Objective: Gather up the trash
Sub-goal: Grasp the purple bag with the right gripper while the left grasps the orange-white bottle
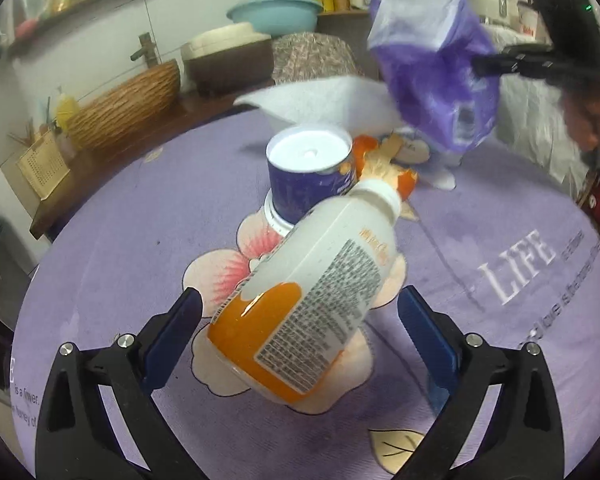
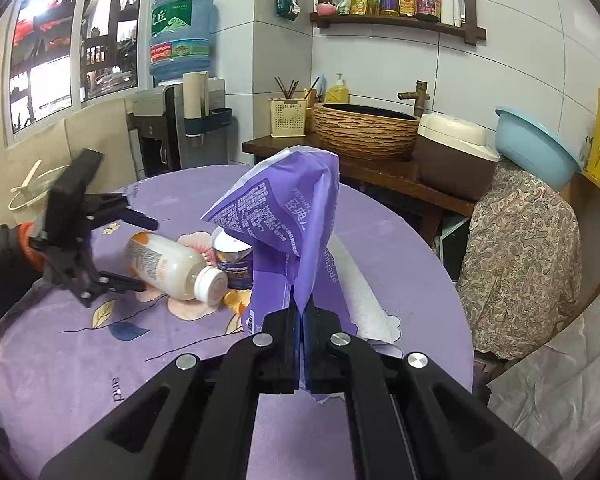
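A white and orange plastic bottle (image 1: 312, 300) lies on its side on the round table's purple cloth (image 1: 140, 216), its base between the spread fingers of my open left gripper (image 1: 300, 312). Behind it stands an upturned blue cup (image 1: 308, 176), with orange peel (image 1: 384, 160) and a white paper sheet (image 1: 332, 100) beyond. My right gripper (image 2: 301, 308) is shut on a purple plastic wrapper (image 2: 288, 216) and holds it above the table. The wrapper (image 1: 436, 68), bottle (image 2: 172, 264), cup (image 2: 234, 260) and left gripper (image 2: 144, 252) show in both views.
A wooden counter (image 2: 380, 178) behind the table carries a woven basin (image 2: 364, 130), a rice cooker (image 2: 452, 152) and a utensil holder (image 2: 287, 118). A water dispenser (image 2: 180, 120) stands at the left. A pale plastic sheet (image 2: 560, 372) lies at the right of the table.
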